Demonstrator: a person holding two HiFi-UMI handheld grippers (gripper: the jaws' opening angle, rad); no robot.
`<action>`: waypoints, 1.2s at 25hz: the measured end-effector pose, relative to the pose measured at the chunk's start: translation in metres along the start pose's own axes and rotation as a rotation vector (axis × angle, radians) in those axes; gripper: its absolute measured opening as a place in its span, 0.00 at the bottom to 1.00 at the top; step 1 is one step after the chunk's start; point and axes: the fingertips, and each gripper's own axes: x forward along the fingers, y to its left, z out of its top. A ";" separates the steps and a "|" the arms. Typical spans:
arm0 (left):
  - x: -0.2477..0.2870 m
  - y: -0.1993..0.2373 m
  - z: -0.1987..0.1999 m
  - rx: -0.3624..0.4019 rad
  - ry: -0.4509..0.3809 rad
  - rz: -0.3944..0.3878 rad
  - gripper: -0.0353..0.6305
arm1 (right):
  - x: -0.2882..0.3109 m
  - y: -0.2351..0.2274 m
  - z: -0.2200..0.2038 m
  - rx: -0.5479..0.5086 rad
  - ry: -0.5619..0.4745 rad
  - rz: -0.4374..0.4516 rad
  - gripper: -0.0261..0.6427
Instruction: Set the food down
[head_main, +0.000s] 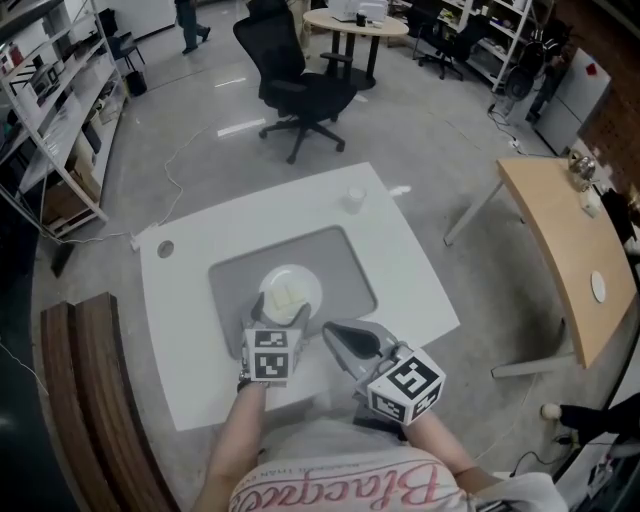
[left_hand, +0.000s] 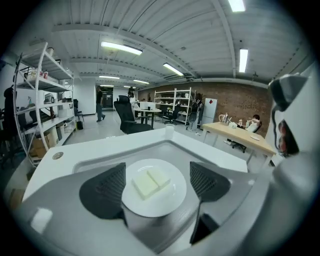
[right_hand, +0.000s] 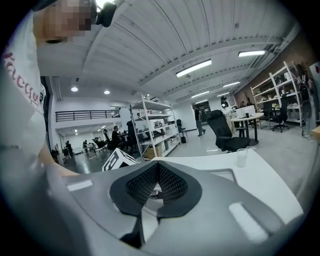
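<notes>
Counter: You are working at a white rectangular counter (head_main: 190, 250) with a grey rectangular mat (head_main: 345, 265) set into its middle.
Task item: Two pale cream rectangular blocks of food (left_hand: 151, 182) lie side by side, touching, on a round white plate (left_hand: 170, 202). The plate sits flat on the grey mat, toward your side of it.
Left gripper: Your left gripper (left_hand: 157, 172) has its jaws spread wide, one dark ribbed pad on each side of the plate and neither pressing on the rim. I judge that the mat carries the plate, not you.
Right gripper: Your right gripper (right_hand: 156, 180) has its jaws pressed together with nothing pinched between them. It hangs just to the right of the plate, angled toward it, and takes no part in the work.
Reason for placement: The mat gives a level spot well apart from the counter's edges, which probably explains why the plate sits there.
Task status: In my judgement the food is down and released; only the withdrawal is left.
Risk: Back the left jaws straight out — a sideways swing could clip the rim and slide the plate.
Bystander item: A small clear cup (right_hand: 242, 157) stands near the far edge, well apart from the plate — no obstruction.
</notes>
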 end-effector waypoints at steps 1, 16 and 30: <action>0.005 0.001 -0.005 -0.006 0.016 0.004 0.65 | 0.000 0.000 -0.002 -0.001 0.007 0.003 0.04; 0.060 0.017 -0.049 0.000 0.210 0.041 0.66 | -0.003 -0.021 -0.011 0.039 0.057 0.004 0.04; 0.058 0.022 -0.053 0.027 0.224 0.060 0.64 | -0.011 -0.023 -0.010 0.053 0.029 -0.020 0.04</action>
